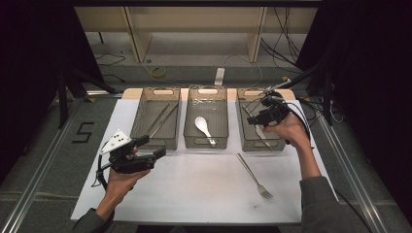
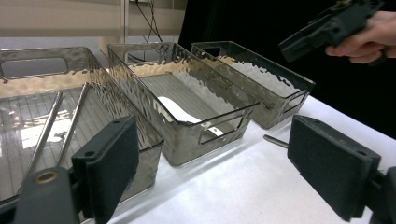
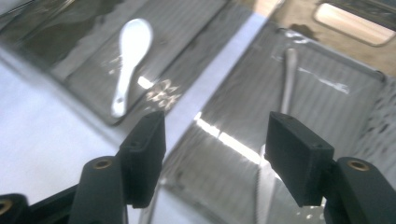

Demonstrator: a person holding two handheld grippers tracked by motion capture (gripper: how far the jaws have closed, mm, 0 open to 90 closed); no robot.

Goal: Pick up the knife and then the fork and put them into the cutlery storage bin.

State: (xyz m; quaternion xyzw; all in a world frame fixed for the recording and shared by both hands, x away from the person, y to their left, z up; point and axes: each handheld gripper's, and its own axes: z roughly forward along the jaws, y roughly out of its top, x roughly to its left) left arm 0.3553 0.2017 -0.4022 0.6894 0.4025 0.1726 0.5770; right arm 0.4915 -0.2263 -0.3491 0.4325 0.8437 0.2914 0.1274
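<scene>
Three clear ribbed trays stand in a row at the back of a white mat (image 1: 194,189). Two thin metal rods (image 1: 163,119) lie in the left tray (image 1: 140,109). A white spoon (image 1: 203,127) rests in the middle tray (image 1: 190,116). A metal utensil (image 3: 289,70) lies in the right tray (image 1: 243,136). My right gripper (image 1: 251,119) hovers over that tray, open, nothing between its jaws (image 3: 215,154). A metal fork (image 1: 255,177) lies on the mat, front right. My left gripper (image 1: 154,146) is open and empty just in front of the left tray (image 2: 210,168).
In the left gripper view the fork's handle tip (image 2: 275,140) pokes out beside the right jaw, and the other hand's gripper (image 2: 327,28) hangs at upper right. Wooden shelving legs (image 1: 136,34) and cables (image 1: 286,43) stand beyond the table. Metal rails (image 1: 43,160) run along both sides.
</scene>
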